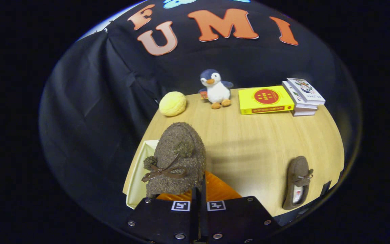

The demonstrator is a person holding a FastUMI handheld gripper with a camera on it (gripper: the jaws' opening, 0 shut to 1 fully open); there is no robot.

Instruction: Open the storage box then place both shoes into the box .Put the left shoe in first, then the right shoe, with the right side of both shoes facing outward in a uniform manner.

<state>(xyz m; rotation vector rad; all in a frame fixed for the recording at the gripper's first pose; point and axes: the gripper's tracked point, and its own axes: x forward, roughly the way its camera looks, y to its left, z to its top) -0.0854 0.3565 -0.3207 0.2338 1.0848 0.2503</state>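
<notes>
hand-held gripper (198, 198), fingers drawn together and clamped on the heel edge of a fuzzy brown shoe (176, 159), carried toe-forward above the open storage box (137, 176), whose orange interior (215, 188) lies under it at the near left corner of the surface (256, 142). the second shoe (296, 183) rests well apart to the right. judged step: first shoe being placed; next, lowering it inside, right side outward.

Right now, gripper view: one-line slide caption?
Gripper shut on a brown fuzzy shoe, held above the open storage box; second shoe waits on the table.
</notes>
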